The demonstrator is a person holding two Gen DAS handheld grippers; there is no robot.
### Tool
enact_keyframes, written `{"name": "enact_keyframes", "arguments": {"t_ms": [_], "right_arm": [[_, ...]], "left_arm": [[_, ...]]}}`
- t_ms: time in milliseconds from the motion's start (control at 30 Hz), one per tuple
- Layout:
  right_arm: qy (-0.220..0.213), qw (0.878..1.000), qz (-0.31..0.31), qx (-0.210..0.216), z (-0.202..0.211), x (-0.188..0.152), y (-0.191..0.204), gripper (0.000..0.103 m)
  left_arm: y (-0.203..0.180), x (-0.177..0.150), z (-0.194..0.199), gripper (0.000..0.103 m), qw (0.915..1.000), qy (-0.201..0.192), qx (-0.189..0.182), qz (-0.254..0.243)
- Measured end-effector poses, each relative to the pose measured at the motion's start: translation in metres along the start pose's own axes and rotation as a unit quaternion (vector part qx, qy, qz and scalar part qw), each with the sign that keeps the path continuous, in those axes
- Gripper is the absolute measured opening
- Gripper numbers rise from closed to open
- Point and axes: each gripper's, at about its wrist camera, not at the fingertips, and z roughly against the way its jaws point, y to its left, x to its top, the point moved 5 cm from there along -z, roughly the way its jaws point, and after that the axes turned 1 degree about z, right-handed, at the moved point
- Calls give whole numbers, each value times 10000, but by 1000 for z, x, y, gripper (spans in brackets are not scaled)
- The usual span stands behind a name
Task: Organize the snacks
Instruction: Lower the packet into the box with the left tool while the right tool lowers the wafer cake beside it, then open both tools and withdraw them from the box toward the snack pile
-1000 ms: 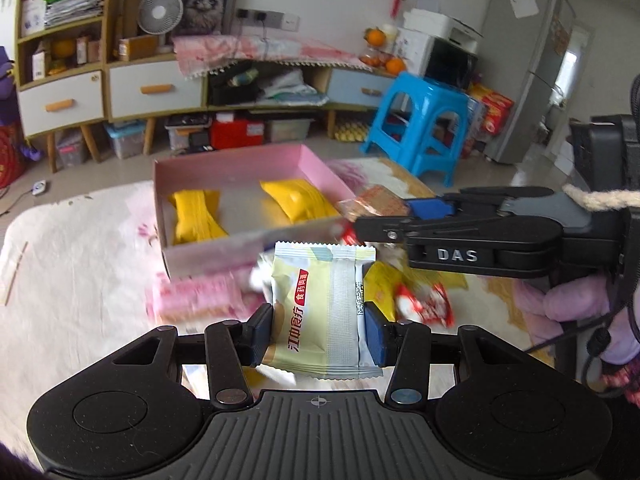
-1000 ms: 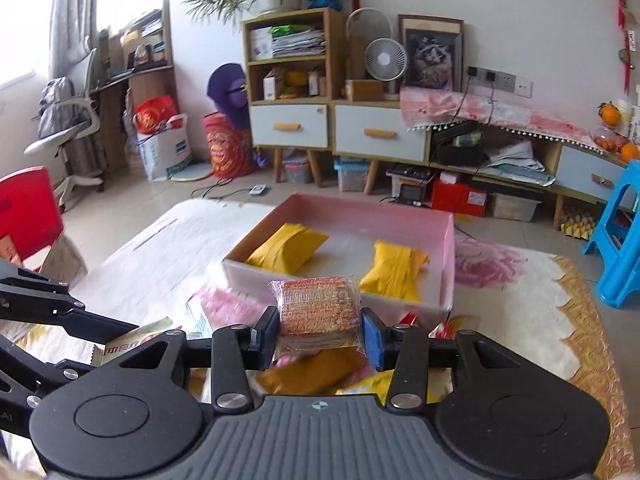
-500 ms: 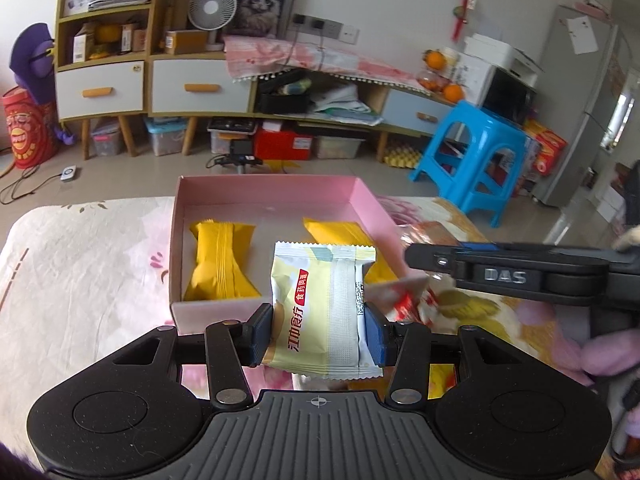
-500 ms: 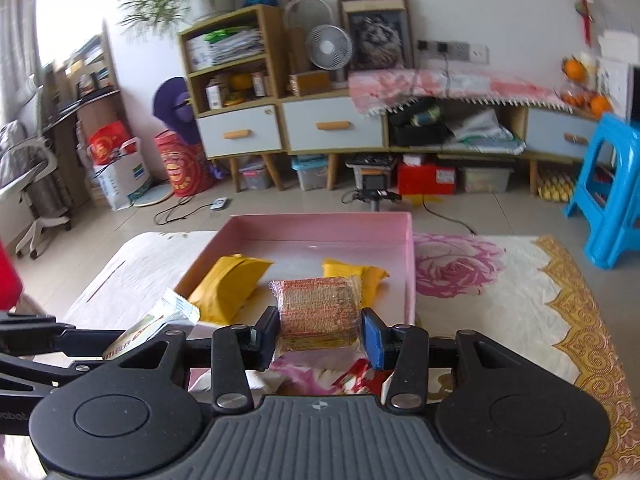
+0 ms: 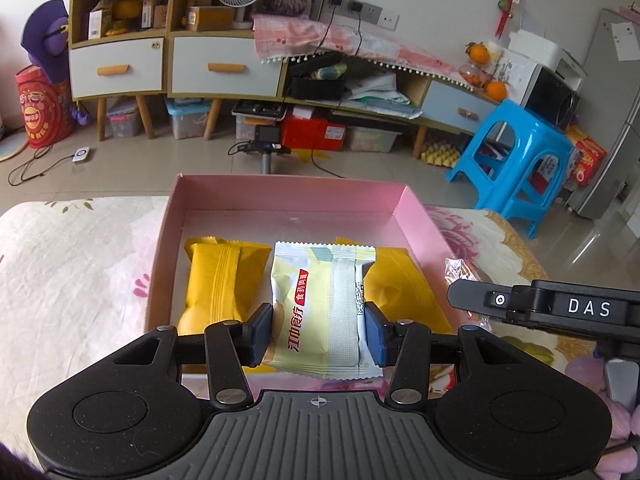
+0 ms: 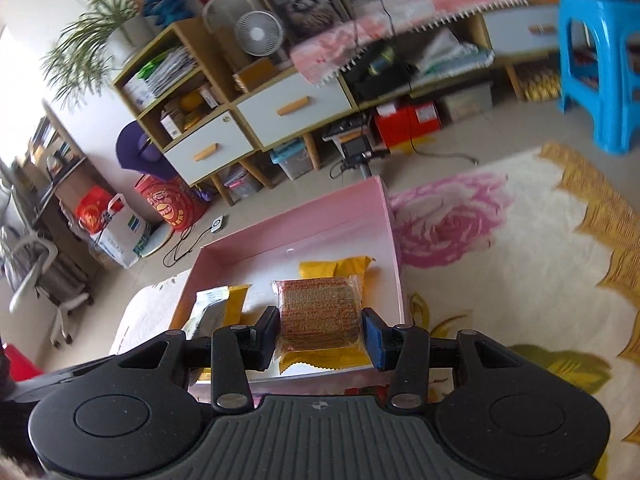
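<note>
My left gripper (image 5: 318,334) is shut on a pale yellow-and-white snack packet (image 5: 320,304), held over the middle of the pink box (image 5: 288,196). Two yellow packets lie in the box, one to the left (image 5: 218,280) and one to the right (image 5: 400,288) of the held packet. My right gripper (image 6: 320,336) is shut on a clear-wrapped brown cracker pack (image 6: 318,312), above the box's right half (image 6: 394,248). In the left wrist view the right gripper's black body (image 5: 540,306) reaches in from the right. The pale packet (image 6: 208,308) shows at the left in the right wrist view.
The box sits on a floral cloth (image 5: 72,264) with a pink rose print (image 6: 448,220). More snack wrappers (image 5: 452,376) lie near the box's front right corner. Beyond are a blue stool (image 5: 516,160), drawers (image 5: 224,66) and a tripod camera (image 5: 266,140) on the floor.
Both grippers, each holding its packet, moved forward from the loose snack pile to above the pink box. The right wrist view has rolled, tilting the room.
</note>
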Motion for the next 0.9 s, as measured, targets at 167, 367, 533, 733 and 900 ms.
{"name": "enact_keyframes", "arguments": {"t_ms": [167, 367, 533, 733, 900], "right_arm": [[49, 9999, -66, -98, -6, 1, -7, 36], [54, 9993, -364, -49, -10, 4, -15, 46], [-22, 9993, -357, 57, -4, 8, -11, 59], [-150, 9996, -227, -66, 2, 14, -8, 68], [-203, 9997, -139, -61, 11, 16, -5, 72]], "left_arm": [[-2, 2, -10, 45, 9999, -49, 88, -55], [-3, 3, -13, 53, 9997, -96, 216, -111], [-1, 6, -6, 68, 9996, -162, 194, -113], [-1, 4, 7, 73, 9994, -126, 206, -228], [0, -5, 24, 77, 9990, -119, 234, -360]]}}
